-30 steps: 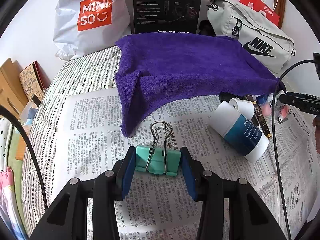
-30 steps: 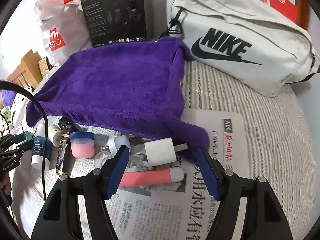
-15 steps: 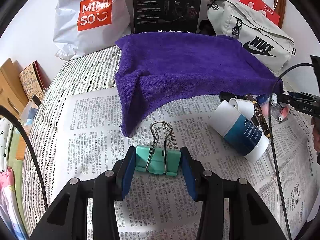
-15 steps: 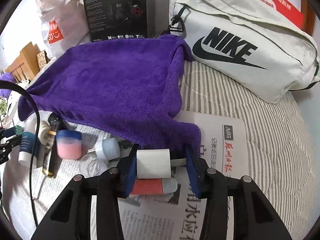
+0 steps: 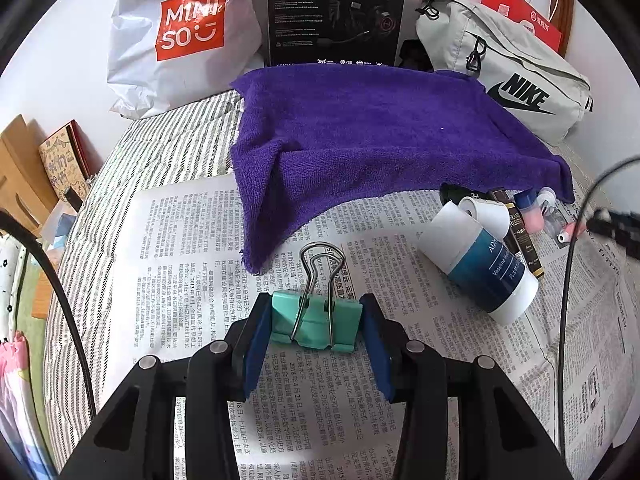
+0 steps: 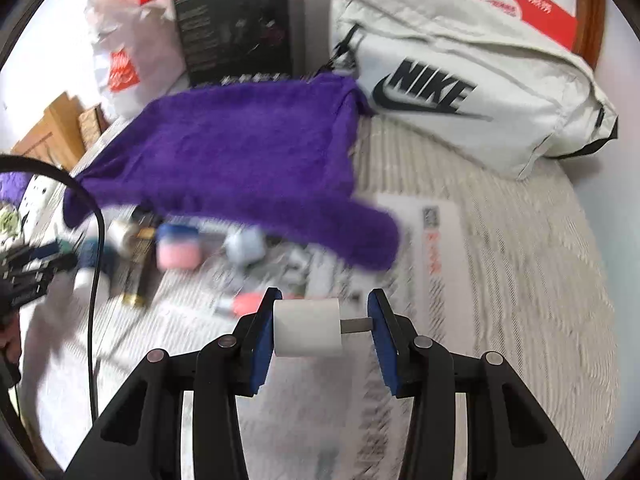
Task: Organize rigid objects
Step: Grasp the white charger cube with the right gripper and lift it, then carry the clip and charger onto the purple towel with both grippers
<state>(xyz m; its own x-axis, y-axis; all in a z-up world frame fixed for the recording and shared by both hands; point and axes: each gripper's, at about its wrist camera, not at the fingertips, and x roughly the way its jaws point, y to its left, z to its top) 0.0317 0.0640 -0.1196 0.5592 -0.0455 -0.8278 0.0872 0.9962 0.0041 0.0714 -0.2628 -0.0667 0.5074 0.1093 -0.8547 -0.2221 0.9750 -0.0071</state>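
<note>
My left gripper (image 5: 314, 312) is shut on a teal binder clip (image 5: 316, 322) and holds it just above the newspaper (image 5: 180, 260). My right gripper (image 6: 323, 320) is shut on a white plug block (image 6: 306, 332), whose metal prong touches the right pad; the view is blurred by motion. Behind it lie a pink tube (image 6: 248, 302), a pink jar with a blue lid (image 6: 178, 248) and a dark slim box (image 6: 138, 272). A blue-and-white lotion tube (image 5: 480, 264) lies on the paper to the right of the clip.
A purple towel (image 5: 380, 148) covers the middle of the striped bed. At the back stand a white Miniso bag (image 5: 180, 36), a black box (image 5: 336, 12) and a Nike bag (image 5: 512, 80). A black cable (image 5: 568, 280) crosses the right side.
The right gripper's jaws closed on the white plug, then carried it away from the pile of small items. The left gripper and its clip stayed still.
</note>
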